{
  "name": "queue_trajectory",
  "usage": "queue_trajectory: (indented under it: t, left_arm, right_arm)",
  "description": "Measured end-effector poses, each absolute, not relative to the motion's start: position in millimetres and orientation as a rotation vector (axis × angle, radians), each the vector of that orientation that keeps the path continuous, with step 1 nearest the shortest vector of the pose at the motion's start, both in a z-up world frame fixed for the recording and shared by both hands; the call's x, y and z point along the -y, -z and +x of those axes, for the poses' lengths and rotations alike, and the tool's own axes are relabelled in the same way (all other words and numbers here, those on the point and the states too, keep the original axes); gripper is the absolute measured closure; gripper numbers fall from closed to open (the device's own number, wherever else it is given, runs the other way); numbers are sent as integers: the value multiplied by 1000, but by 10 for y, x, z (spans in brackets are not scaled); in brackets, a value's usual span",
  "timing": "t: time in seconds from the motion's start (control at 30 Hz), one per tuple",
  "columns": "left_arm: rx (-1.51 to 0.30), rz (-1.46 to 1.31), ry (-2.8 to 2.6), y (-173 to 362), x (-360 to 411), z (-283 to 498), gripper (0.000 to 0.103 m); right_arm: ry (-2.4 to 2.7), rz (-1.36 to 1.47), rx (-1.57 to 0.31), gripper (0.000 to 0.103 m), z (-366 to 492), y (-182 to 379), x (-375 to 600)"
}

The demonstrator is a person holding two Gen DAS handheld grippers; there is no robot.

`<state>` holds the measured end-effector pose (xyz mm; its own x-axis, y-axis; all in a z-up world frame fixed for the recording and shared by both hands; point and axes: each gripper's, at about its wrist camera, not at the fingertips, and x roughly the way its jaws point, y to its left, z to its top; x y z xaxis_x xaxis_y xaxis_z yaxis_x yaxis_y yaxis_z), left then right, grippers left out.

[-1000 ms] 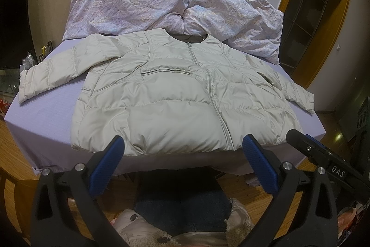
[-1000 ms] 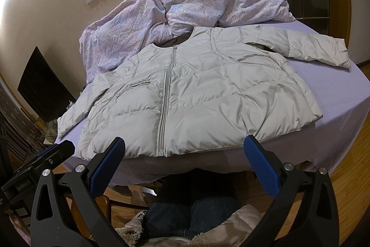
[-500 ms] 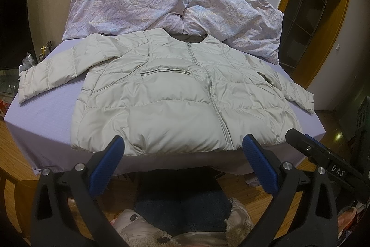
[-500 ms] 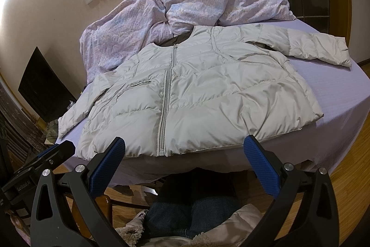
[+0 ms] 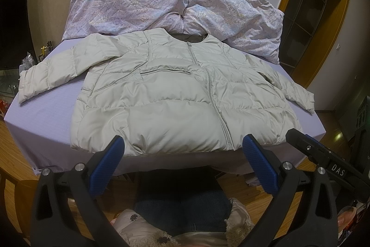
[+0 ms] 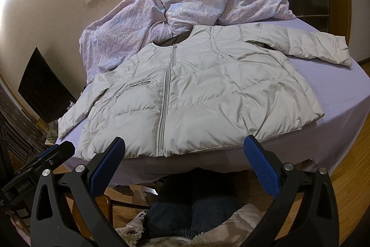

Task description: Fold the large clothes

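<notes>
A pale grey puffer jacket [image 5: 175, 103] lies flat and zipped, front up, on a lilac bed [image 5: 46, 112], sleeves spread to both sides, hem toward me. It also shows in the right wrist view [image 6: 208, 94]. My left gripper [image 5: 182, 152] is open and empty, held just short of the hem near the bed's front edge. My right gripper [image 6: 183, 151] is open and empty, also just short of the hem, to the right of the left one. The right gripper's body [image 5: 328, 163] shows in the left wrist view.
A crumpled lilac floral duvet [image 5: 171, 1] is heaped at the head of the bed behind the collar. A person's jeans-clad knees [image 5: 182, 205] are below the grippers. Wooden floor surrounds the bed; a dark screen [image 6: 44, 94] and small clutter stand to the left.
</notes>
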<state>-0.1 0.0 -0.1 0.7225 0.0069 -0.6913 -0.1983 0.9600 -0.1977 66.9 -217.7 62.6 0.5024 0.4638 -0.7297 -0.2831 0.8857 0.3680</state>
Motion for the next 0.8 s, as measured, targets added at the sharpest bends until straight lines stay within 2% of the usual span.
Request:
queue_trajectory:
  t: [0.47, 0.8]
  left_arm:
    - [-774, -274, -121, 49, -32, 64, 2]
    - [-815, -263, -155, 196, -183, 346, 2]
  right_arm:
    - [-438, 221, -956, 1, 723, -580, 2179]
    - [-370, 292, -926, 1, 1106, -430, 2339]
